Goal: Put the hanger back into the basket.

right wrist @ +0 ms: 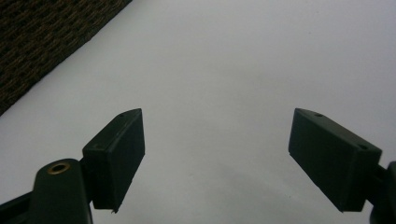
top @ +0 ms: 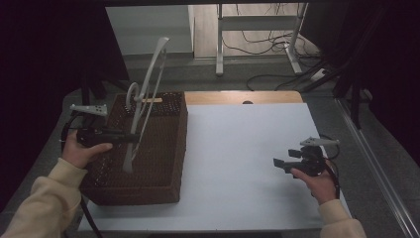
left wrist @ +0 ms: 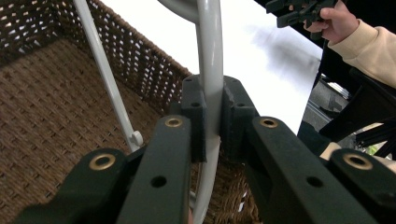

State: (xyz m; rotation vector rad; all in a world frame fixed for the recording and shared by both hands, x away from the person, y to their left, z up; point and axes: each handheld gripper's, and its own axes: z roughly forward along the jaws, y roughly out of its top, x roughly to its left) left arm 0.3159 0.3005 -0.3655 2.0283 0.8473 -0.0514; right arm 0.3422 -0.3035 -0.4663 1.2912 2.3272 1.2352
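Observation:
A white plastic clothes hanger point(top: 148, 82) stands nearly upright with its lower end inside a brown wicker basket point(top: 181, 144) at the table's left. My left gripper point(top: 134, 138) is shut on the hanger's bar above the basket. In the left gripper view the jaws pinch the grey-white hanger bar point(left wrist: 210, 56) at my left gripper point(left wrist: 212, 112), with the woven basket wall point(left wrist: 140, 60) behind. My right gripper point(top: 279, 163) hovers open over the white tabletop point(top: 242, 148) at the right. The right gripper view has my right gripper point(right wrist: 217, 154) with its jaws wide apart and nothing between them.
A wooden strip point(top: 242, 97) edges the table's far side. Beyond it stand a metal frame point(top: 257, 44) and loose cables point(top: 277, 79) on the floor. Dark curtains flank both sides. The basket's corner point(right wrist: 46, 32) lies at the upper left of the right gripper view.

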